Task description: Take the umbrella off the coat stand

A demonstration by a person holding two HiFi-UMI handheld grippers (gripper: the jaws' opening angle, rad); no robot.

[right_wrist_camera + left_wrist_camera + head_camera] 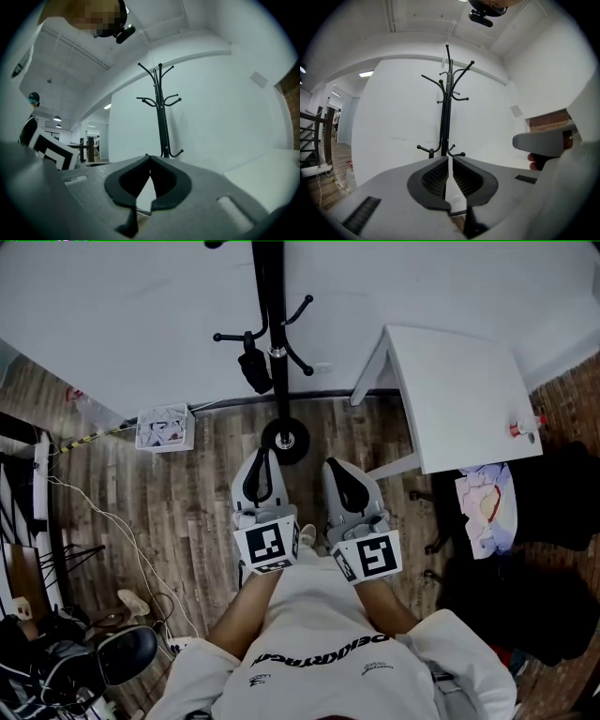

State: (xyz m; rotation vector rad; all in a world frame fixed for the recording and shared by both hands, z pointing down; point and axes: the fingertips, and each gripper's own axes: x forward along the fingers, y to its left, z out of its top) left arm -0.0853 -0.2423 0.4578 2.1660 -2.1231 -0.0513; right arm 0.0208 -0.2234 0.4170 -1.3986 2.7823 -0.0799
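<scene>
Room: white wall [141,324] and wood-plank floor [206,474], seen steeply from above.
Coat stand [273,334]: black, upright on a round base near the wall, straight ahead of both my grippers.
Umbrella [254,370]: black, folded, hanging from a low hook on the stand's left side, close to the pole and well apart from my grippers.
Left gripper [265,454]: mine, held level, jaws drawn together to a thin slit with nothing between them.
Right gripper [336,465]: mine, just beside the left, jaws meeting at the tips, nothing held.
Table [459,399]: white, to the right of the stand.
</scene>
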